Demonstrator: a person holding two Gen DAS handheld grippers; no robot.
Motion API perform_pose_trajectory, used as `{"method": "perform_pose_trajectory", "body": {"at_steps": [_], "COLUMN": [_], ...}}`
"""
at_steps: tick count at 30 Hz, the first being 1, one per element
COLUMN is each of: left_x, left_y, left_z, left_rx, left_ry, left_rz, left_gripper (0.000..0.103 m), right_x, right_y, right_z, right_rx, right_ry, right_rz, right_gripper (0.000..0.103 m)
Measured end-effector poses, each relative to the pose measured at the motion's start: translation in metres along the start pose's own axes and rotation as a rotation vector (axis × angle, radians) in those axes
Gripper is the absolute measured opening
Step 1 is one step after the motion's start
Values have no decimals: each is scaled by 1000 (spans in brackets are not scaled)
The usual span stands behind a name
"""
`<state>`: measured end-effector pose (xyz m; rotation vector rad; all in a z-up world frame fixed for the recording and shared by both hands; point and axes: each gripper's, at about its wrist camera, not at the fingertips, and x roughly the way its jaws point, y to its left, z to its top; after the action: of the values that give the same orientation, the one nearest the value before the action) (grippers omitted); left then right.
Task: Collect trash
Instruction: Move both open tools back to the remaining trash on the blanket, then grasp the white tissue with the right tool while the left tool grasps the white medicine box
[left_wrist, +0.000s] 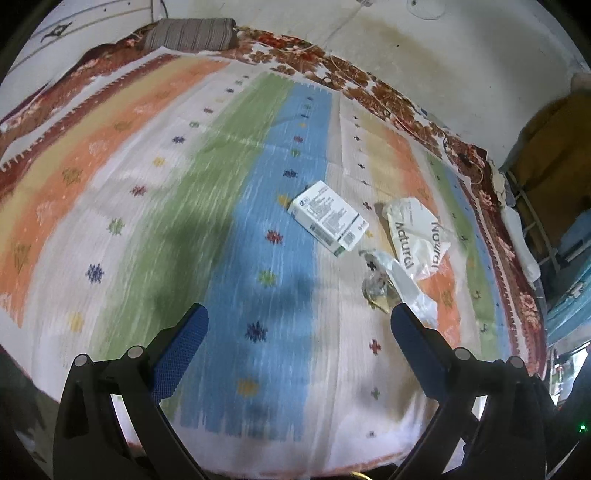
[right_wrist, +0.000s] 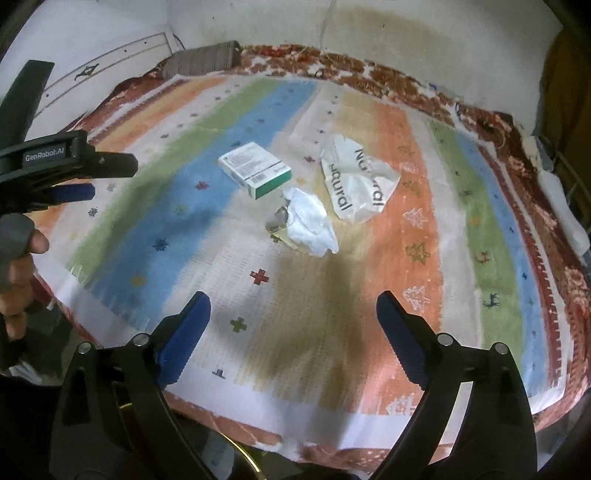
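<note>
Three bits of trash lie close together on the striped cloth that covers the bed. The box, white with a green edge, sits flat at the seam of a blue and a pale stripe. Just beside it on the right is the crumpled bag printed "Natural". In front of both, nearer the person, the wad of white plastic rests on a scrap of yellowish paper, close to the box's corner.

The right gripper hangs over the near edge of the cloth, jaws spread wide with nothing between them. The left gripper is also gaping and empty, its right finger overlapping the wad in its own view. From the right wrist the left one shows at the far left, a hand beneath it.

A striped pillow lies at the far end against the stained wall.
</note>
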<state>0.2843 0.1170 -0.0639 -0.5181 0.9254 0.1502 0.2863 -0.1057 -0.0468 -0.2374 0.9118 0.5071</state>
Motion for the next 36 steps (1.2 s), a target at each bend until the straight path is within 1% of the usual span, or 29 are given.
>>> {"method": "perform_pose_trajectory", "body": {"at_steps": [2, 3, 5, 7, 10, 11, 13, 15, 16, 17, 18, 19, 22, 23, 24, 25, 27, 28, 30, 34, 36], "left_x": [10, 18, 23, 24, 36, 40, 48, 57, 60, 64, 67, 70, 77, 79, 81, 84, 90, 94, 103, 123, 131], "left_y": [-1, -2, 1, 1, -3, -3, 1, 6, 8, 7, 6, 4, -5, -7, -13, -16, -23, -24, -24, -24, -28], "left_z": [4, 7, 11, 16, 25, 27, 31, 37, 40, 44, 46, 48, 57, 59, 62, 64, 67, 69, 74, 84, 89], "left_rx": [1, 1, -21, -34, 0, -4, -32, -92, -110, -125, -130, -131, -125, -120, -102, -88, -57, -58, -85, -129, -134], "left_ry": [30, 66, 59, 22, 30, 34, 49, 73, 82, 92, 97, 99, 87, 80, 64, 52, 38, 39, 35, 61, 66], "left_rz": [8, 6, 21, 65, 70, 76, 71, 52, 42, 29, 23, 20, 14, 26, 67, 83, 104, 106, 96, 95, 107], "left_gripper": [97, 97, 97, 97, 97, 97, 97, 97, 97, 97, 97, 97, 97, 97, 97, 97, 97, 97, 97, 97, 97], "right_x": [10, 13, 21, 26, 37, 41, 47, 54, 56, 61, 66, 71, 82, 85, 88, 91, 97, 100, 103, 115, 116], "right_y": [0, 1, 1, 0, 0, 0, 0, -3, -4, -7, -8, -9, -8, -9, -10, -14, -23, -26, -28, -30, -28], "right_z": [7, 9, 16, 21, 26, 28, 33, 40, 43, 48, 52, 55, 64, 66, 68, 70, 75, 76, 77, 77, 79], "right_rx": [-14, -16, -9, -1, 3, 0, -9, 1, 12, 32, 47, 54, 42, 38, 44, 62, 100, 105, 107, 150, 136], "right_ry": [0, 0, 1, -2, 3, 5, 0, 3, 6, 13, 23, 29, 32, 31, 34, 43, 54, 55, 57, 97, 96], "right_rz": [-21, -22, -20, -21, -19, -18, -28, -33, -26, -7, 9, 14, -4, -8, -1, 11, 15, 16, 20, 69, 67], "right_gripper": [87, 86, 85, 82, 76, 74, 74, 73, 70, 64, 60, 60, 57, 55, 52, 51, 46, 45, 44, 43, 36]}}
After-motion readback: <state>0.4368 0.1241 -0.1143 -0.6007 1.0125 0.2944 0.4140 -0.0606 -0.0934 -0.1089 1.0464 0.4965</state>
